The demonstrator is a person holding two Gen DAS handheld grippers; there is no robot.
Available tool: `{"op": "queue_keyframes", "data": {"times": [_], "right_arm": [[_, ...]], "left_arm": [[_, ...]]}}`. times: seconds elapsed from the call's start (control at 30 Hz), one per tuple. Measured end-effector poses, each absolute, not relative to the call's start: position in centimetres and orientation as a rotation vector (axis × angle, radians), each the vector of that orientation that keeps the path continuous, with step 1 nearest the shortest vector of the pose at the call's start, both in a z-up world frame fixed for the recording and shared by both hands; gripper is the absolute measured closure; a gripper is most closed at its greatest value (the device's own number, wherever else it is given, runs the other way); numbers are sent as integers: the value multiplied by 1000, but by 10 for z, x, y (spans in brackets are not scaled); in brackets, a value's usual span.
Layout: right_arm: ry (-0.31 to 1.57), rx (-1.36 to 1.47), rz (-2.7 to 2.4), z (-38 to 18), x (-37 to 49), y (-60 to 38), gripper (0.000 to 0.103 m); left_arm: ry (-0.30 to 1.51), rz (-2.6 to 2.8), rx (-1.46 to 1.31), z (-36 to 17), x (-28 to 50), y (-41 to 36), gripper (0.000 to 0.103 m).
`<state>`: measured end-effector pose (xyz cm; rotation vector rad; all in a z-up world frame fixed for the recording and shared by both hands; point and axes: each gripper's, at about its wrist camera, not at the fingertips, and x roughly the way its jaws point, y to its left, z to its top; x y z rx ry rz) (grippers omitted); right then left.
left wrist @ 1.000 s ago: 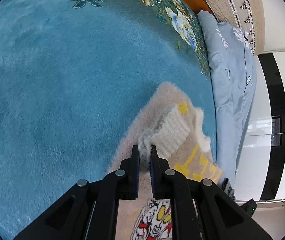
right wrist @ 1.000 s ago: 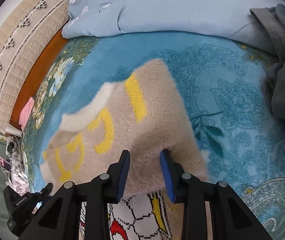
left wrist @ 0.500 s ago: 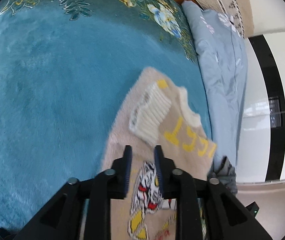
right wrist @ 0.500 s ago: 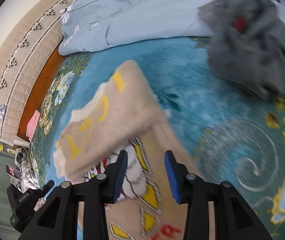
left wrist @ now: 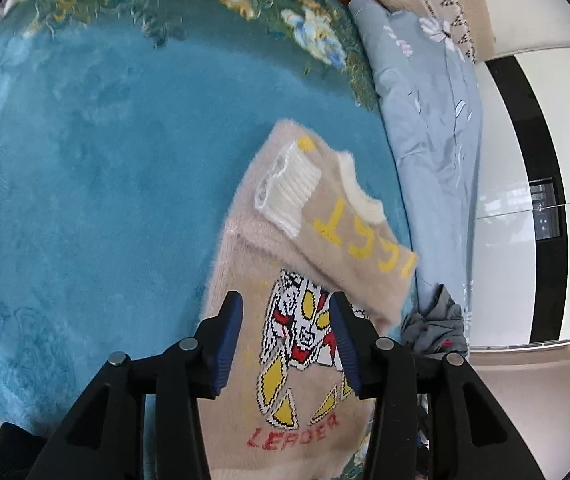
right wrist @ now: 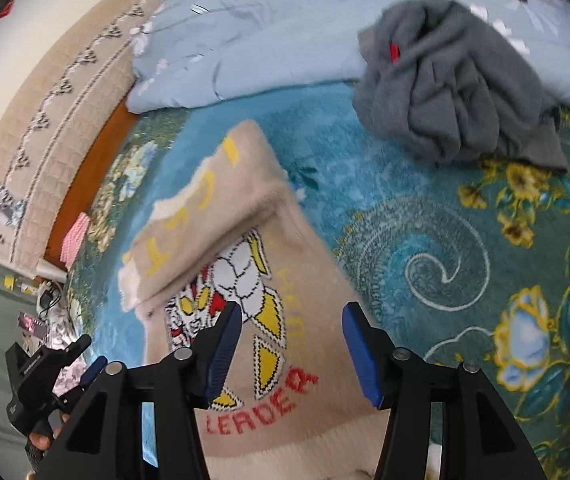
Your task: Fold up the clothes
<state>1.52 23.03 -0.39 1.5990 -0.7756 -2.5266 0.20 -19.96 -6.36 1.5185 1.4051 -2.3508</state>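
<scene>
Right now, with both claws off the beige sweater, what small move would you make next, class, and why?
Probably lower both claws to the bottom hem and grip it. The left claw and right claw have just been opening, with nothing between them. The beige sweater has its sleeves folded across the top, while the lower half with the "LEADER" print lies flat on the blue blanket.

A bed carried everything, covered by a plush teal blanket (left wrist: pixel 85 184) with yellow and blue flowers along its border. A beige sweater (left wrist: pixel 297 364) lay flat on the blanket straight ahead of the fingers, its sleeves folded across the chest. Beyond the sweater, a pale blue quilt (right wrist: pixel 269 40) lay bunched along the bed's far edge. A crumpled grey garment (right wrist: pixel 453 92) rested partly on the quilt and partly on the blanket, ahead and right of the right fingers.
</scene>
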Motion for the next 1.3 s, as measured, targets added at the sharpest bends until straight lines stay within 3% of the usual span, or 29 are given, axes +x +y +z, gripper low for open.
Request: {"op": "queue_keyframes", "data": {"times": [0.23,0.5,0.87,1.1,1.3], "right_arm": [[-774,1536,-2526,17,32,236,47],[-711,1623,-2463,-12,32,236,47],[-822,1755,-2373,-77,34,268,47],[-921,1805,-2308,-106,38,278,47],[-991,1779,-2254,-111,37,278,46]], "left_arm": [[1275,-2484,1433,-23,27,-199,56],[1065,-2524,1468,-7,54,-210,52],[826,-2434,1713,-51,43,-177,53],[889,-2228,1911,-99,18,-163,53],[813,-2128,2114,-133,9,-142,53]]}}
